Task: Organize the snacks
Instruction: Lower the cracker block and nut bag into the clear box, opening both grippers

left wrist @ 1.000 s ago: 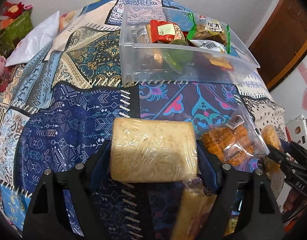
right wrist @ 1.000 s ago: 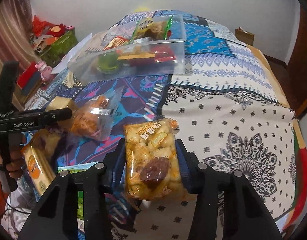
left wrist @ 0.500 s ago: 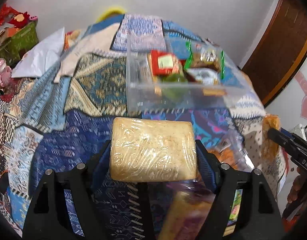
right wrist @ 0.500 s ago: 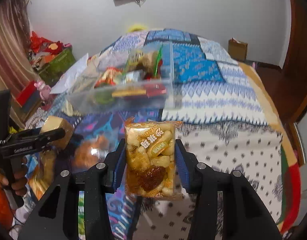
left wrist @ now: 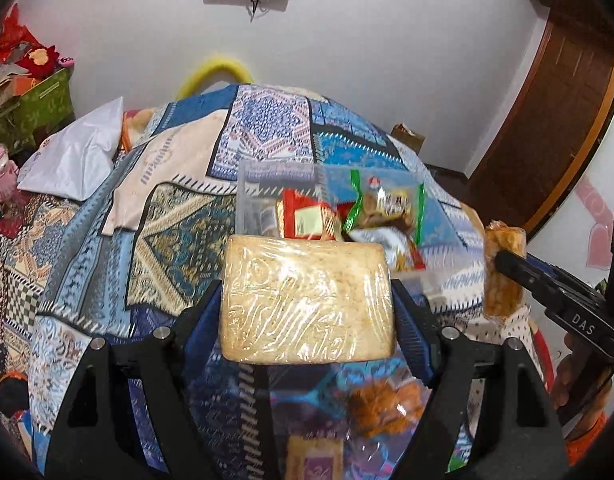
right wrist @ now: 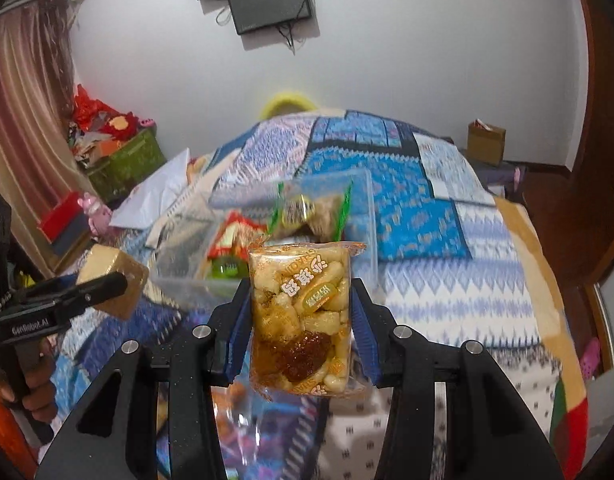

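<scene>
My left gripper (left wrist: 307,300) is shut on a pale wrapped cake block (left wrist: 307,298), held in the air above the bed; it also shows in the right wrist view (right wrist: 113,276). My right gripper (right wrist: 301,316) is shut on a clear snack packet of puffed sticks (right wrist: 303,316), also lifted; the packet shows in the left wrist view (left wrist: 503,274). A clear plastic bin (left wrist: 259,196) (right wrist: 367,216) stands ahead on the bed with several snack packs in it, among them a red one (left wrist: 307,216) and a green-edged one (right wrist: 313,210).
A patchwork bedspread (left wrist: 175,216) covers the bed. Loose snack bags (left wrist: 383,404) lie below the grippers near the front edge. A white pillow (left wrist: 75,156) lies far left. Boxes and toys (right wrist: 119,148) stand at the left wall; a wooden door (left wrist: 547,112) is right.
Both grippers have risen and tilted up with their snacks, so the bin sits lower and farther in view and the wall and screen show above the bed.
</scene>
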Tool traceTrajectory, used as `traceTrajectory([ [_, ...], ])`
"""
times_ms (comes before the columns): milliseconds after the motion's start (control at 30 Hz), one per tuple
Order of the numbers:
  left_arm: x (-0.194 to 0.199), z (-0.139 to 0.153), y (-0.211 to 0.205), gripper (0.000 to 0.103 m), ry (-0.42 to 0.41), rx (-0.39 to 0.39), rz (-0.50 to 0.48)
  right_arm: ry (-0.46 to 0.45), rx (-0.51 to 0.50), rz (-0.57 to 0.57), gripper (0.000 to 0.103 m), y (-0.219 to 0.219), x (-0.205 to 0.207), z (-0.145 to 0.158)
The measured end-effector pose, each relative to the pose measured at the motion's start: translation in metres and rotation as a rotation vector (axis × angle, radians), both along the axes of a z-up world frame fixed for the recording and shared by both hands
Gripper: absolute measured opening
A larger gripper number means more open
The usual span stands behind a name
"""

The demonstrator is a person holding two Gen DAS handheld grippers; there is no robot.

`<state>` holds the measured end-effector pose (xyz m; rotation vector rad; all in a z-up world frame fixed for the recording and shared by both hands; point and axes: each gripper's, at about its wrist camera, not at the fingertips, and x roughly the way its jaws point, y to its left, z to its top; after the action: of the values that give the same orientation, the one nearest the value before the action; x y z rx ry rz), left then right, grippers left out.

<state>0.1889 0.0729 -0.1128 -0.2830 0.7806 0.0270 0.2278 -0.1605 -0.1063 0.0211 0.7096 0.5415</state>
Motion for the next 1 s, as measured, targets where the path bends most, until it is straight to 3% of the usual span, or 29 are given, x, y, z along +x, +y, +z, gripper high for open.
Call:
traceTrajectory([
  [200,0.026,0.002,0.000,0.078,-0.008,0.007,-0.003,0.002,0.026,-0.003,0.043,0.010,0.027,0.003],
  [500,0.069,-0.020,0.002,0.078,0.041,0.003,0.002,0.052,0.024,-0.013,0.043,0.022,0.061,-0.014],
  [1000,0.106,-0.052,0.000,0.079,0.086,0.048,0.001,0.096,-0.009,0.013,0.043,0.037,0.082,-0.040],
])
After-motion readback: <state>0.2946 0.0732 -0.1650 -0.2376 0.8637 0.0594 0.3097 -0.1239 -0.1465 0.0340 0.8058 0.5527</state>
